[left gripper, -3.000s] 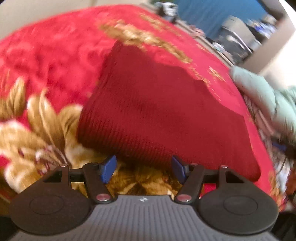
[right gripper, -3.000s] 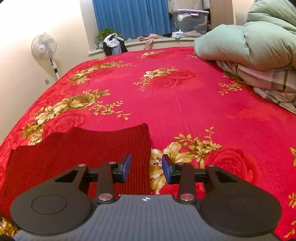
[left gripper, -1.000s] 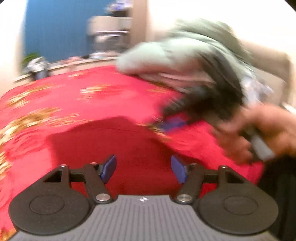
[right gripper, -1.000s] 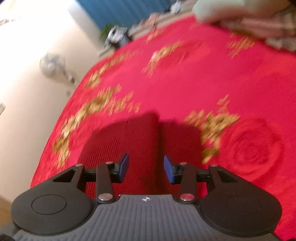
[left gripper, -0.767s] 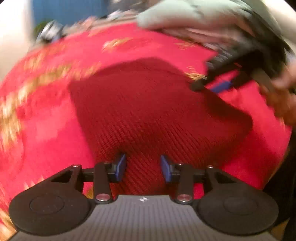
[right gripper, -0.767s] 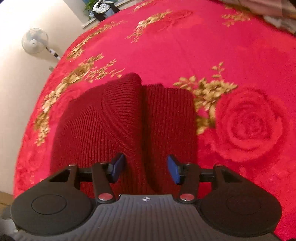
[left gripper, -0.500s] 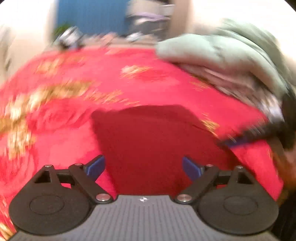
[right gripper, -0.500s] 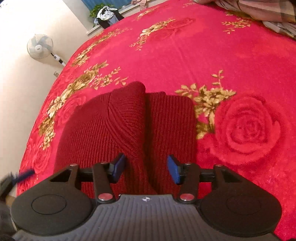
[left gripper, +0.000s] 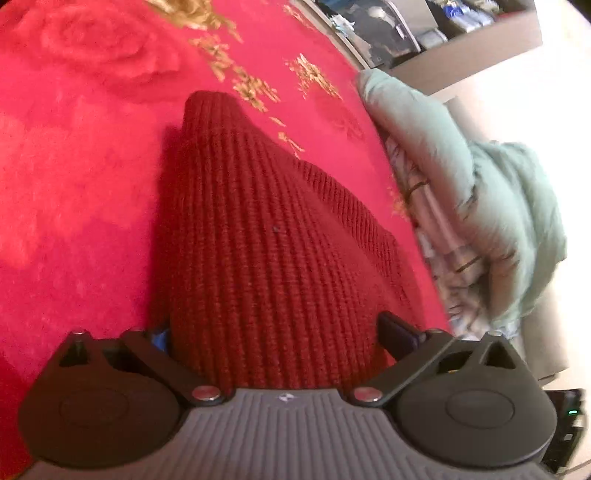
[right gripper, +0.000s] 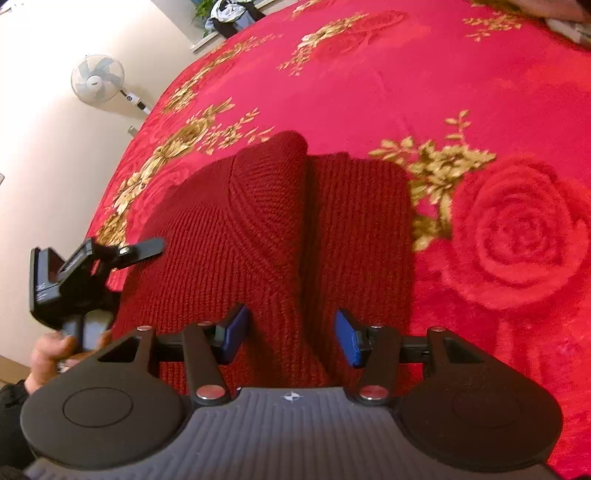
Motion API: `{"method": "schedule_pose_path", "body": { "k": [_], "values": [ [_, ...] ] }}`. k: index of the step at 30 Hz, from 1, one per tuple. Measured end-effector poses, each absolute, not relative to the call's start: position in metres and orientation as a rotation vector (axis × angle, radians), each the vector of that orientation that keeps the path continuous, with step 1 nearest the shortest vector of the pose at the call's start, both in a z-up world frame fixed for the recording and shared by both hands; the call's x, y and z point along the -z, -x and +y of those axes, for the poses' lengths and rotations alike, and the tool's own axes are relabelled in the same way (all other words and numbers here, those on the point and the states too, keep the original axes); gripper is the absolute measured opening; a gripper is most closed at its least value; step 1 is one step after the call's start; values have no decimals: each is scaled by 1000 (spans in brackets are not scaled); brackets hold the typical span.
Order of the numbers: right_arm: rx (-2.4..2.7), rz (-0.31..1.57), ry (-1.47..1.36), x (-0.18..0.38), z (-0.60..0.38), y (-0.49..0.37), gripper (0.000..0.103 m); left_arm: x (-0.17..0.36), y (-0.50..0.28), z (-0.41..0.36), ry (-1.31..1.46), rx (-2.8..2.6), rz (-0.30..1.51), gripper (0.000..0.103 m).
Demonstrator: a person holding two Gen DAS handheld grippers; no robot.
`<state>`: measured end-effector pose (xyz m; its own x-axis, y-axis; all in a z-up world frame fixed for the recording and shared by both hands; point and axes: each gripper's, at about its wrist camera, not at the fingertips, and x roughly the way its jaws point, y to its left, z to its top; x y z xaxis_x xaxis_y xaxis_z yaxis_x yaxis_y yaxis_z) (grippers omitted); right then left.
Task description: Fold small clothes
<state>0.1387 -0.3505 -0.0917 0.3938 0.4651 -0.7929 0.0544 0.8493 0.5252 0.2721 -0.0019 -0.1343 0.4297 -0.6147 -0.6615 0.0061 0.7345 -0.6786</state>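
Observation:
A dark red knit garment lies folded on the bed, with a raised fold running down its middle. My left gripper is low at one edge of it. Its jaws stand wide, the thick folded edge fills the gap, and the left blue pad is partly hidden behind the knit. The right wrist view shows the left gripper at the garment's left side, held by a hand. My right gripper hovers over the near edge with the fold ridge between its blue pads. Its jaws are closing, pads clear of the cloth.
A red blanket with gold flowers covers the bed. A pale green duvet over plaid bedding is heaped at the right. A standing fan is by the wall, and clothes lie on the far sill.
My left gripper has swung round, rolled and dropped to the garment's edge, and its jaws have widened. The right gripper has stayed over the near edge. The garment, flat earlier, now lies folded.

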Motion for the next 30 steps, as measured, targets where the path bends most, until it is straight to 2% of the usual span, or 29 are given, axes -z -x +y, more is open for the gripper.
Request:
{"method": "schedule_pose_path", "body": {
  "k": [1, 2, 3, 5, 9, 16, 21, 24, 28, 30],
  "values": [
    [-279, 1141, -516, 91, -349, -139, 45, 127, -270, -5, 629, 416, 1064, 85],
    [-288, 1135, -522, 90, -348, -140, 41, 119, -267, -5, 601, 417, 1051, 71],
    [-300, 1128, -533, 88, -347, -140, 31, 110, -265, -5, 567, 422, 1035, 65],
    [-296, 1114, -512, 84, -340, -140, 30, 83, -252, -5, 489, 440, 989, 62],
    [-335, 1078, -471, 74, -308, -147, 27, 31, -235, 13, 404, 432, 892, 61],
    [-472, 1010, -432, 61, -191, -186, 27, -28, -229, 128, 344, 331, 819, 62],
    [-498, 1042, -363, 61, -97, -209, 26, -20, -236, 216, 292, 152, 896, 74],
    [-480, 1107, -288, 76, -61, -211, 26, -10, -224, 246, 194, -12, 1009, 74],
    [-474, 1080, -232, 69, -47, -206, 26, -26, -171, 248, 237, 76, 961, 74],
    [-476, 1085, -262, 70, -52, -206, 27, -17, -153, 235, 238, 102, 967, 74]
  ]
}}
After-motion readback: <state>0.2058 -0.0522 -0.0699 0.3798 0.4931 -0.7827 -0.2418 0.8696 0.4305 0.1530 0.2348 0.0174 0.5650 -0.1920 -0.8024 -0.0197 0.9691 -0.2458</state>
